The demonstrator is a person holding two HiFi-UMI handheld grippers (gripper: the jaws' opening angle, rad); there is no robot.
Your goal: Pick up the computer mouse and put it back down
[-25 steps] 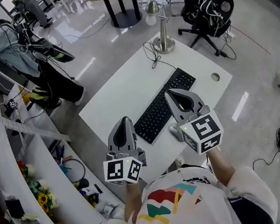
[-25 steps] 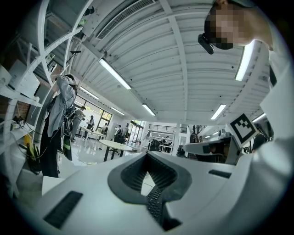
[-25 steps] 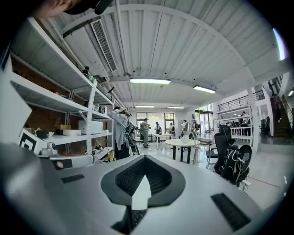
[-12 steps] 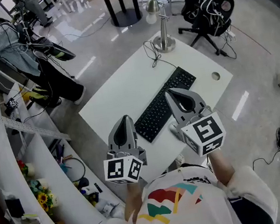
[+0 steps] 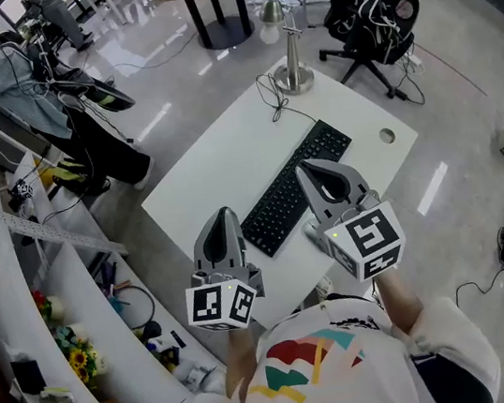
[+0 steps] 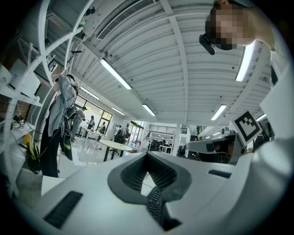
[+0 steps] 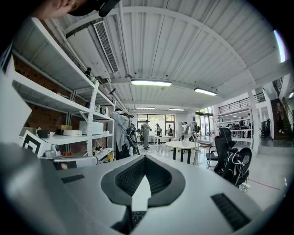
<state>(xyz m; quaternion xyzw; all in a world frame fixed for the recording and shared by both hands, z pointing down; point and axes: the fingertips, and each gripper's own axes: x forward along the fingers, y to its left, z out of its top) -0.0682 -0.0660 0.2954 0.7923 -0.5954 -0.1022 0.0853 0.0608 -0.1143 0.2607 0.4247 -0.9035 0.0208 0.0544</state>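
Stillness at the white counter (image 5: 217, 159): we are keeping left gripper (image 5: 225, 214) and right gripper (image 5: 307, 169) exactly where they were, jaws closed on nothing, computer mouse (image 5: 313, 231) lying ungrasped.

Head cam sits high over the table (image 5: 218, 163), facing steeply down, w/ the left hand-held gripper (image 5: 225, 215) & right hand-held gripper (image 5: 310, 169) near its bottom edge. Each gripper cam rides low, close behind its own jaws, facing level toward the far round table (image 7: 180, 145). All 3 views share the keyboard (image 5: 295, 189) & that round table; left cam also catches the right one's marker cube (image 6: 248, 127) at its right.
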